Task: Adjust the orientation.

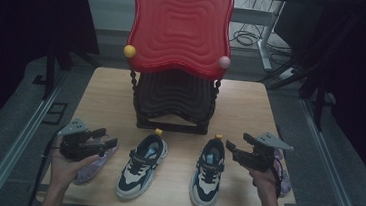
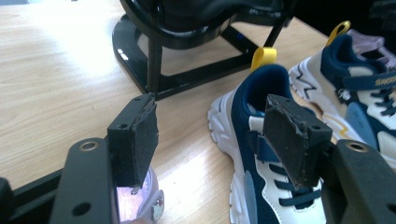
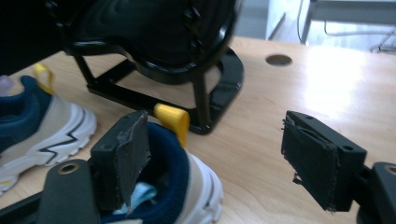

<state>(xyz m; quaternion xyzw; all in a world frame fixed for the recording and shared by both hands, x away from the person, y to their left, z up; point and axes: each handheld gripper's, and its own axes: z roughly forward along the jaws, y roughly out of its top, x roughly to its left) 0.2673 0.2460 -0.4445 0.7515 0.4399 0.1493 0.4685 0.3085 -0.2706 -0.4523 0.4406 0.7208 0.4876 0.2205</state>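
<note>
Nearest the table edge, two hands are seen entering from the bottom of the high view, each carrying a black two-jaw gripper.

Left gripper (image 1: 101, 141): held low at the left side of the light wooden tabletop (image 1: 251, 106), jaws spread wide, nothing gripped. A pale purple translucent shoe (image 1: 92, 168) is lying directly under it. In the left gripper view the heel of the left navy-and-white lace-up sneaker with yellow heel loop (image 2: 254, 154) is framed just beyond the right jaw; no contact is visible.

Right gripper (image 1: 234, 151): held at the right side, jaws also wide apart, nothing clamped. A second pale purple shoe (image 1: 283, 174) is partly hidden beneath that hand. In the right gripper view the navy heel collar of the right navy-and-white sneaker (image 3: 187, 182) is seen just behind the left jaw; whether it is touched cannot be told.

Both sneakers (image 1: 141, 165) (image 1: 208, 171) are placed side by side between the grippers, toes toward the person, heels toward the rack.

Behind the heels, a black wire-frame shoe rack (image 1: 173, 104) is standing at tabletop centre. It is topped by a red wavy-ribbed plastic tray (image 1: 180, 25), with a yellow ball knob (image 1: 129, 51) and a pink ball knob (image 1: 224, 62) at its lower corners.
</note>
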